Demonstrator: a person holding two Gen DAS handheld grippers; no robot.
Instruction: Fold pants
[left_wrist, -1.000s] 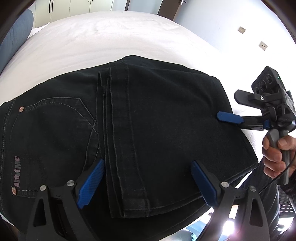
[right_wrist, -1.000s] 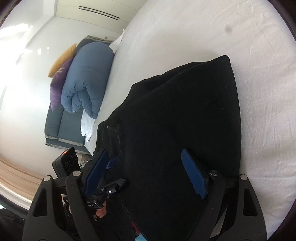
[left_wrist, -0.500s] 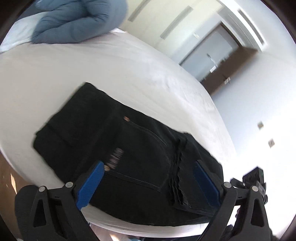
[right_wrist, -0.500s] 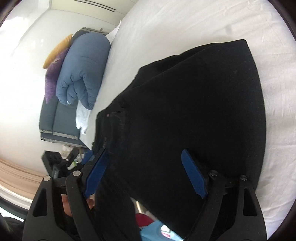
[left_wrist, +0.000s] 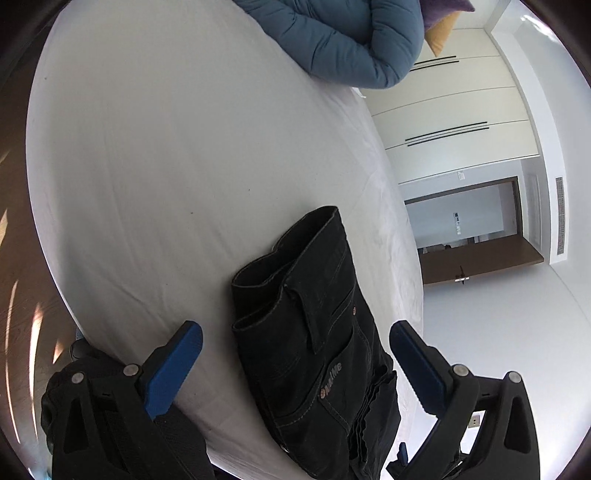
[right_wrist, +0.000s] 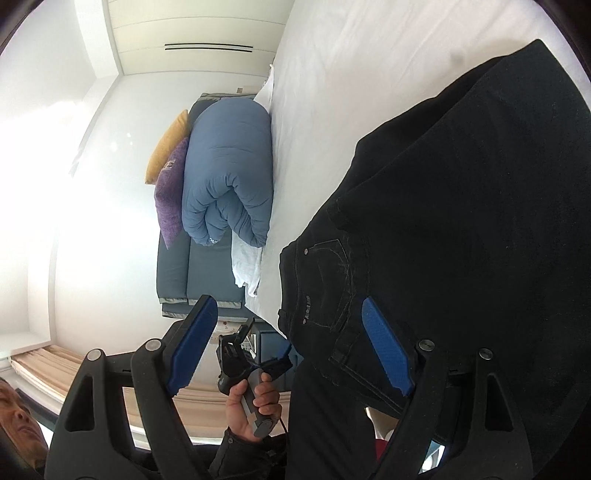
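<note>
Now folded pants (left_wrist: 317, 343) on bed (left_wrist: 166, 166); left gripper (left_wrist: 295, 365) just widened, empty; right gripper (right_wrist: 291, 347) agape, empty.

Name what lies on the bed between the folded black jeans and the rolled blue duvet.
Nothing: only bare white bed sheet separates the black jeans from the blue duvet, seen in the left wrist view.

The left wrist view is looking down along its tool (left_wrist: 295, 365) at the pants' (left_wrist: 314, 350) waistband end. The right wrist view is sitting close over the pants (right_wrist: 461, 221), facing the duvet (right_wrist: 229, 177). Both are sharing the bed (left_wrist: 166, 166).
</note>
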